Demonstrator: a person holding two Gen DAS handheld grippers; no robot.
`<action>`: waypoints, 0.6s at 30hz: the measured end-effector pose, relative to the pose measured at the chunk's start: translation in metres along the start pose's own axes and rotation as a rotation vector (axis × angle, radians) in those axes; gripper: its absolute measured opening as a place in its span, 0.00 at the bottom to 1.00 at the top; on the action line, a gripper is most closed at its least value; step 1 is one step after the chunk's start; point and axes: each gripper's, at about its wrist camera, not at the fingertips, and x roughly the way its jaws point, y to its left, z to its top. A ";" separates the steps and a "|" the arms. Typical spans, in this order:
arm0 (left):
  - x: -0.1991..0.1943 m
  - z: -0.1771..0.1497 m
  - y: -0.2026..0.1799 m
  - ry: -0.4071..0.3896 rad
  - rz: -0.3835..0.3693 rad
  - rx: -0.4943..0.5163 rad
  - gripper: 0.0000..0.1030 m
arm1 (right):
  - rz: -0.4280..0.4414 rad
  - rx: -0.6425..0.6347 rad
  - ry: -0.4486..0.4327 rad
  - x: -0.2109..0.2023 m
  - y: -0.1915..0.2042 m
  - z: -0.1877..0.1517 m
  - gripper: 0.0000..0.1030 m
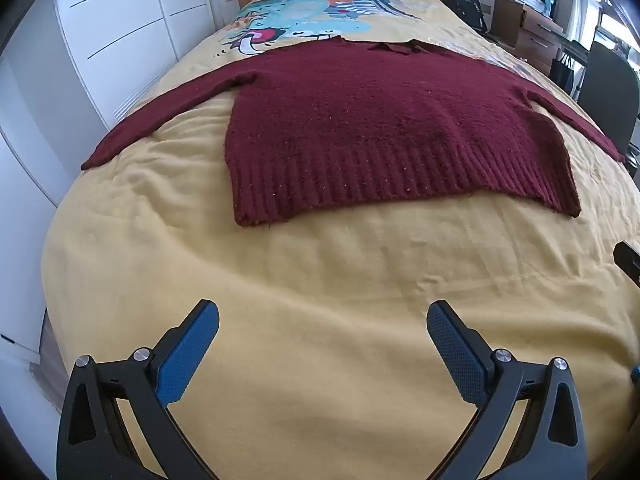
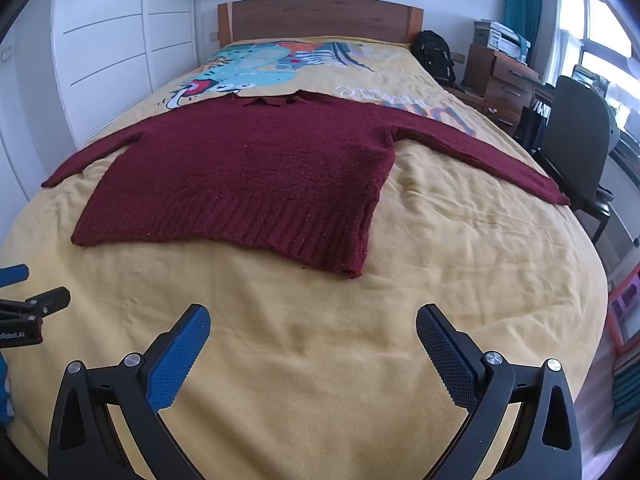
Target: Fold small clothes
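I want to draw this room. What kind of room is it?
Most likely a bedroom: a bed with a yellow printed bedspread and a brown wooden headboard, tall white wardrobe doors beside it, and a dark red knitted sweater spread flat on top.

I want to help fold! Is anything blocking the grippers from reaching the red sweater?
No. Only bare yellow bedspread lies between the open left gripper, the open right gripper and the sweater.

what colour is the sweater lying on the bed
Dark maroon knit sweater, ribbed at the hem, spread flat on the yellow bedspread. The right wrist view shows it best.
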 end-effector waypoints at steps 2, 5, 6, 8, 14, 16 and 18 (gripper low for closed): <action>0.000 0.000 0.000 0.002 0.003 0.000 0.99 | 0.000 0.000 0.000 0.000 0.000 0.000 1.00; -0.001 0.000 0.000 -0.001 0.004 -0.005 0.99 | 0.000 0.000 -0.001 0.000 0.000 0.000 1.00; -0.001 0.000 0.000 0.000 0.004 -0.006 0.99 | 0.001 0.001 -0.001 0.000 0.000 0.000 1.00; -0.003 -0.001 -0.002 0.000 0.004 -0.009 0.99 | 0.001 0.001 -0.001 0.000 -0.001 0.000 1.00; -0.003 -0.007 -0.002 0.002 -0.002 -0.017 0.99 | 0.002 0.000 0.000 0.000 -0.001 0.000 1.00; -0.002 -0.005 0.001 0.009 -0.011 -0.017 0.99 | 0.003 0.002 0.000 0.000 -0.001 0.000 1.00; 0.002 -0.003 0.003 0.010 -0.014 -0.025 0.99 | 0.002 0.002 0.000 0.000 -0.001 0.000 1.00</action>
